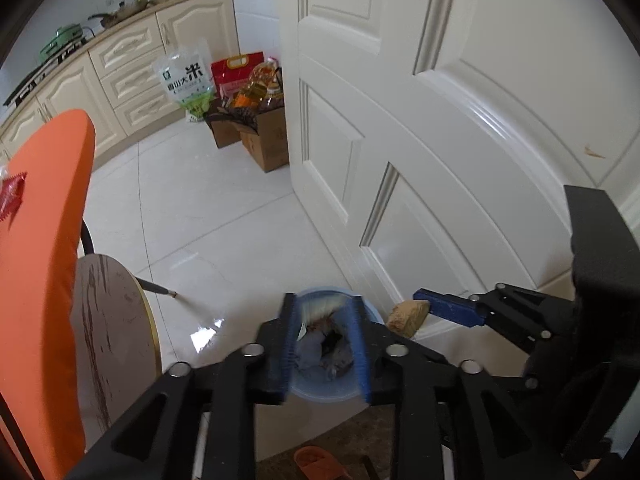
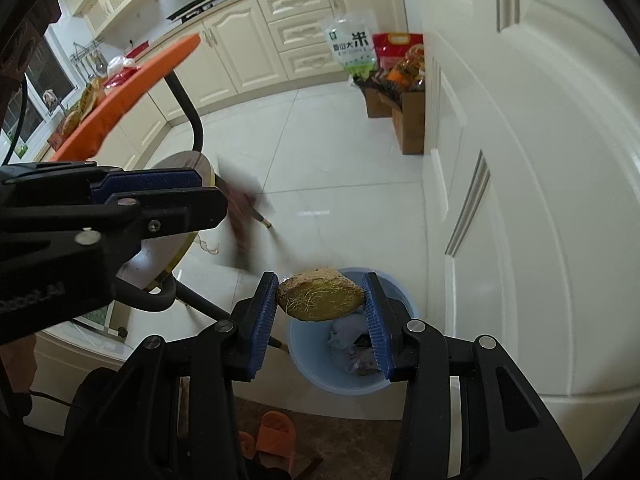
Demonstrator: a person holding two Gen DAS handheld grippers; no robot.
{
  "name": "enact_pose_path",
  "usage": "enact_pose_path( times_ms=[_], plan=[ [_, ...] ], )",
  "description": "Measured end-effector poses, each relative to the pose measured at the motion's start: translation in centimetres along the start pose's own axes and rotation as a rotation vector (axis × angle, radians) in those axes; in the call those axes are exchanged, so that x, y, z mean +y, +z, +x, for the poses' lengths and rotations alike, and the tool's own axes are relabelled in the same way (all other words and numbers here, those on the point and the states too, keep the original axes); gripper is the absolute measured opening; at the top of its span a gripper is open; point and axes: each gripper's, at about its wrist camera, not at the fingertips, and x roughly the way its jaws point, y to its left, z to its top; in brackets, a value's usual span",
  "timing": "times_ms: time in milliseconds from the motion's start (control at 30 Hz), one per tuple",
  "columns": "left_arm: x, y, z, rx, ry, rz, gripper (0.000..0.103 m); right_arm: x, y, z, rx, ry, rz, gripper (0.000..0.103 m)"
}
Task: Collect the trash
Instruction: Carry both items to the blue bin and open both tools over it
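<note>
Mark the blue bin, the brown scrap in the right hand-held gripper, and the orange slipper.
blue bin (image 2: 320, 376): right wrist view, bare inner wall at lower left.
brown scrap (image 2: 320, 298): right wrist view, middle of its cut face.
orange slipper (image 2: 276, 434): right wrist view, top strap.

We see both views in even, soft daylight; in the right wrist view a window (image 2: 38, 92) at the far left looks like the source. The floor (image 1: 224, 216) carries a pale sheen and a small bright glint near the bin (image 1: 320, 388). Shadows are faint. Fisheye bending curves the door (image 1: 460, 120) and cabinets (image 2: 248, 44), with black corners. A blurred dark streak (image 2: 240, 216) smears across the right view; the rest is fairly sharp.
</note>
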Motion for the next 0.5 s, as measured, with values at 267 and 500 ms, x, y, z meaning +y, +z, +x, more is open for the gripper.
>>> enact_pose_path(
  times_ms=[267,500],
  plan=[
    [0.4,-0.7,-2.4,-0.053,0.054,-0.024,0.037,0.5,0.8,1.0,-0.01,0.012,0.017,0.042],
    [0.9,-2.7,-6.7,-0.119,0.076,-0.048,0.045,1.8,1.3,-0.1,-0.051,0.003,0.03,0.065]
  ],
)
